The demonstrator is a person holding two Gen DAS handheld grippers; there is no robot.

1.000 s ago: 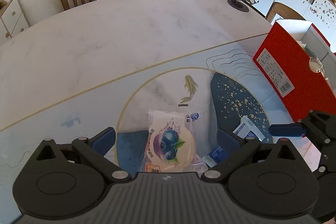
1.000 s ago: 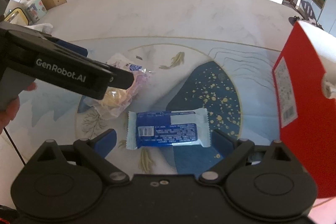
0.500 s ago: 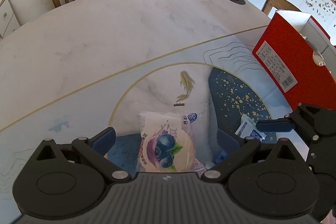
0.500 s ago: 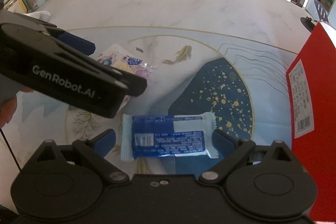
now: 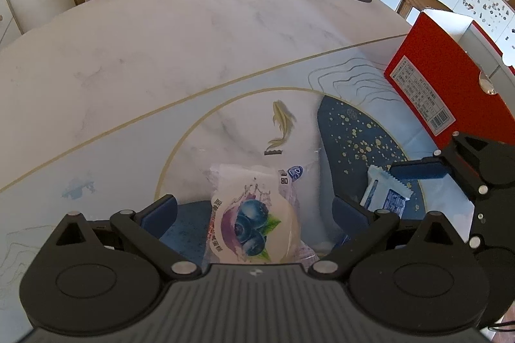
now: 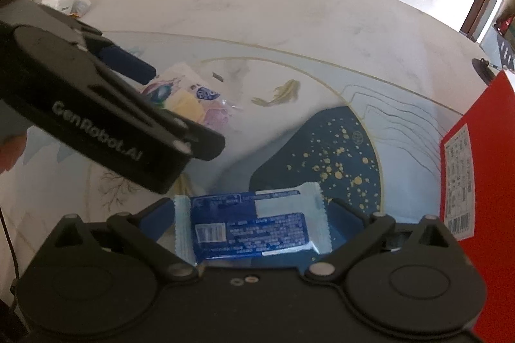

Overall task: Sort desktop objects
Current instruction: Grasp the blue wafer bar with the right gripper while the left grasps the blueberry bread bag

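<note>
Both snacks lie on the table (image 5: 161, 53), unsorted: the left gripper (image 5: 254, 208), fingers apart, straddles the blueberry packet (image 5: 254, 224); the right gripper (image 6: 251, 214), likewise spread, flanks the blue bar (image 6: 251, 230). The red box (image 5: 450, 85) waits nearby.

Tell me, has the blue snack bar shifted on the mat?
No. The blue snack bar lies at the same spot beside the dark gold-speckled patch; only the camera approached.

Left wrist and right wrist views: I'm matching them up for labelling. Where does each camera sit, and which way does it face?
Left wrist: on the left gripper, facing the table and chair; open fingers straddle the blueberry packet.
Right wrist: on the right gripper, facing the chair; open fingers straddle the blue wrapper; fingertip at left.
Shared: both packets, red box, the opposite gripper.
</note>
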